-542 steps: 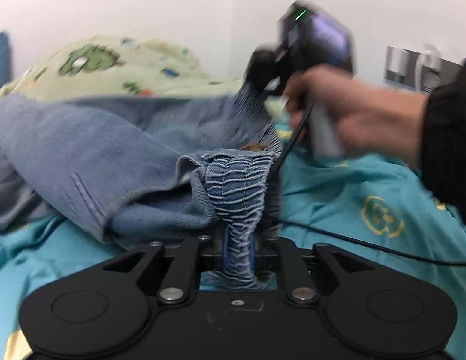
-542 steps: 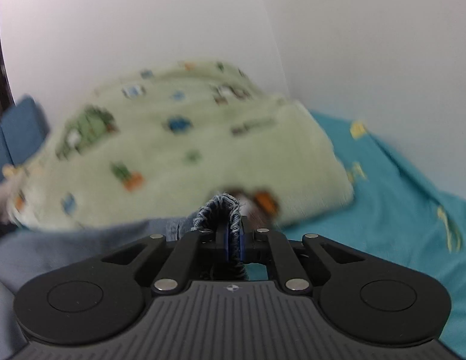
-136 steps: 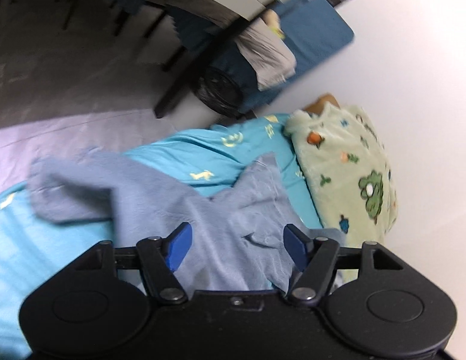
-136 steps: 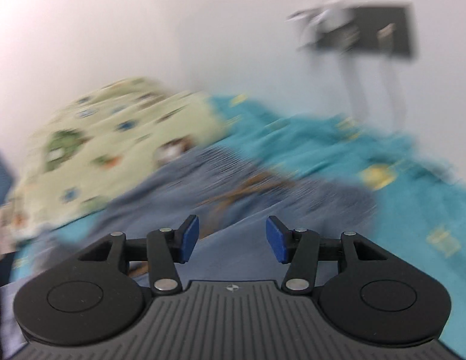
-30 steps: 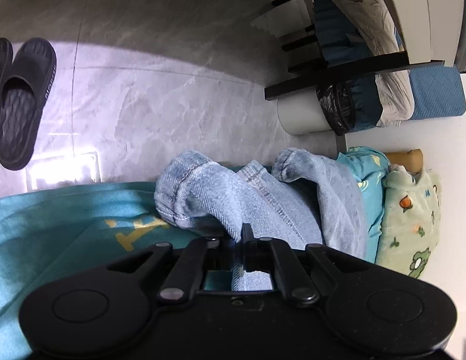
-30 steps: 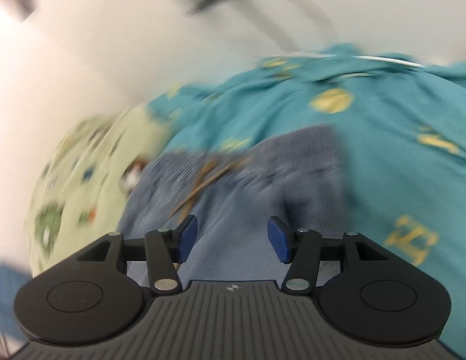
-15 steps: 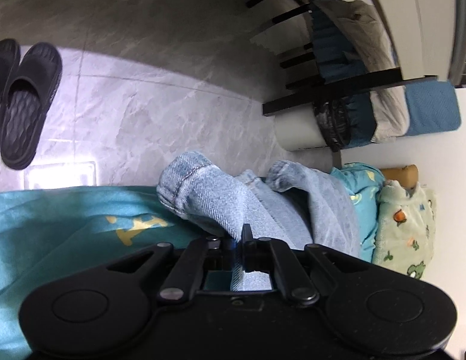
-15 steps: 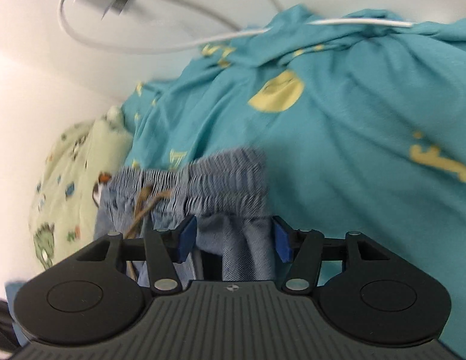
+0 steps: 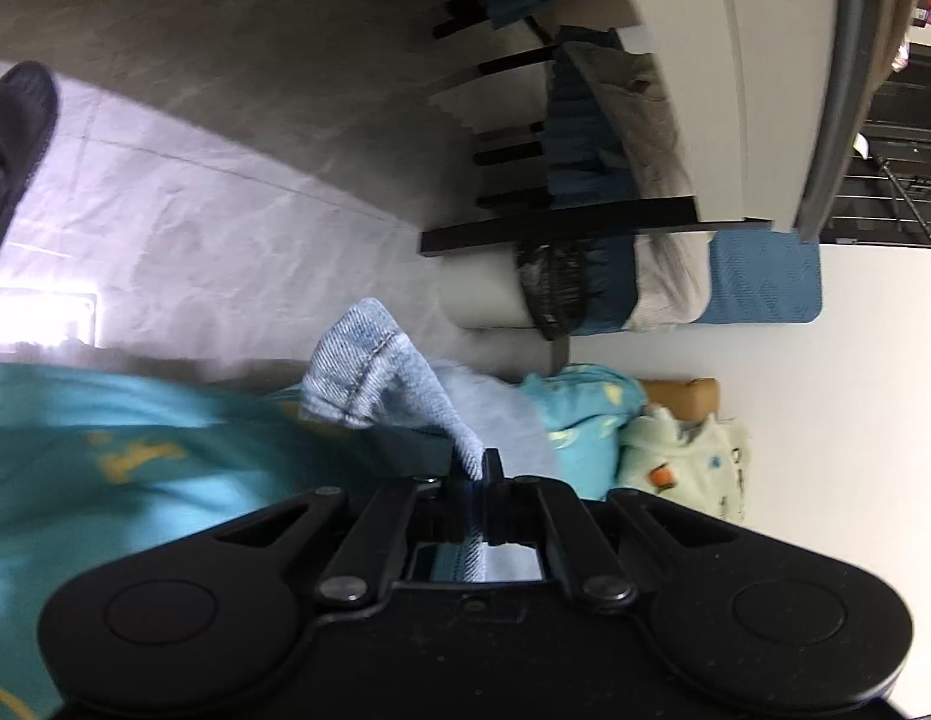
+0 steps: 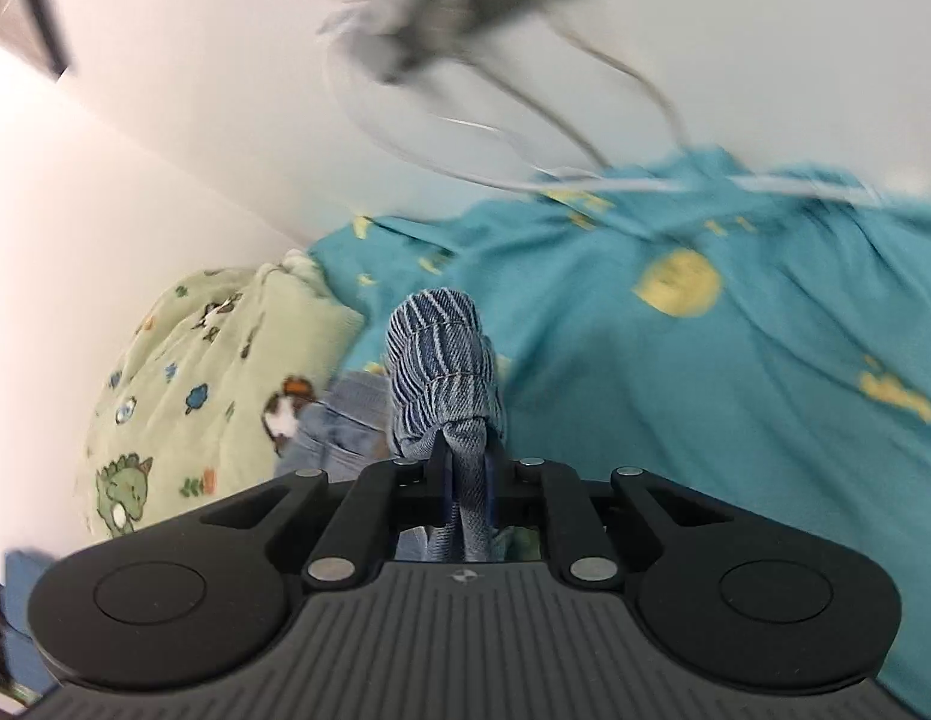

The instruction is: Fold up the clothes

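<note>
A pair of light blue denim trousers lies on a teal bed sheet. In the left wrist view my left gripper (image 9: 477,474) is shut on a hem corner of the trousers (image 9: 375,372), which rises above the sheet (image 9: 135,450). In the right wrist view my right gripper (image 10: 465,468) has its jaws closing and pressed on the gathered elastic waistband (image 10: 441,354), which bunches up in front of the fingers. More denim (image 10: 339,414) hangs to the left below it.
A pale green blanket with cartoon animals (image 10: 183,390) lies at the head of the bed by the white wall. A wall socket with white cables (image 10: 465,6) hangs above the sheet (image 10: 735,360). Past the bed edge are grey floor tiles (image 9: 225,180), a black slipper (image 9: 15,138) and a dark-framed bed (image 9: 615,222).
My right gripper closed from open onto the waistband and lifted it. My left gripper rose with the hem, pulling the denim off the sheet.
</note>
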`<state>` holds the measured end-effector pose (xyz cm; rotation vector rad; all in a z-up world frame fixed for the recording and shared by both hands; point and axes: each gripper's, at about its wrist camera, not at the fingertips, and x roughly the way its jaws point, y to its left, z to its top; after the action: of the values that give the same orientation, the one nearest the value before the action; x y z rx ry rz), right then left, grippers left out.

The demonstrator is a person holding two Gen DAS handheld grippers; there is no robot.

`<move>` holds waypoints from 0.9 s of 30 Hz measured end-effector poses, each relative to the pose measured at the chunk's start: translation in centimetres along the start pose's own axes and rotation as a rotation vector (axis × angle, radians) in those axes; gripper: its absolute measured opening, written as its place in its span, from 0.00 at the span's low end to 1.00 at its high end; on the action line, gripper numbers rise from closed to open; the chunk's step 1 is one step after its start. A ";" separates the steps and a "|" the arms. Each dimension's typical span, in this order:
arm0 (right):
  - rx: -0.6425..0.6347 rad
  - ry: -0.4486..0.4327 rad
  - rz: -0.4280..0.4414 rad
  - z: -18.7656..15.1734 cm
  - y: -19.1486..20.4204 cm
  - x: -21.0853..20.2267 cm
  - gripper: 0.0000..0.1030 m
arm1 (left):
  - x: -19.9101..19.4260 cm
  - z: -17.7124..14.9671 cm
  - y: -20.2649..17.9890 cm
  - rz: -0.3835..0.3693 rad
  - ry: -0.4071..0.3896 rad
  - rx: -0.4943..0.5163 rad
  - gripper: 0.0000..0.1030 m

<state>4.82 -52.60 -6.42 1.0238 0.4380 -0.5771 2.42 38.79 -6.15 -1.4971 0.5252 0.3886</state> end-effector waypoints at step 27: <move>-0.525 0.037 -0.181 -3.4 21.1 30.8 0.18 | 30.4 4.7 -8.2 0.289 0.103 0.237 0.14</move>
<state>41.66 -48.72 -12.14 0.4953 0.6772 -0.5638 32.61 40.80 -16.14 -1.2195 0.8449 0.4582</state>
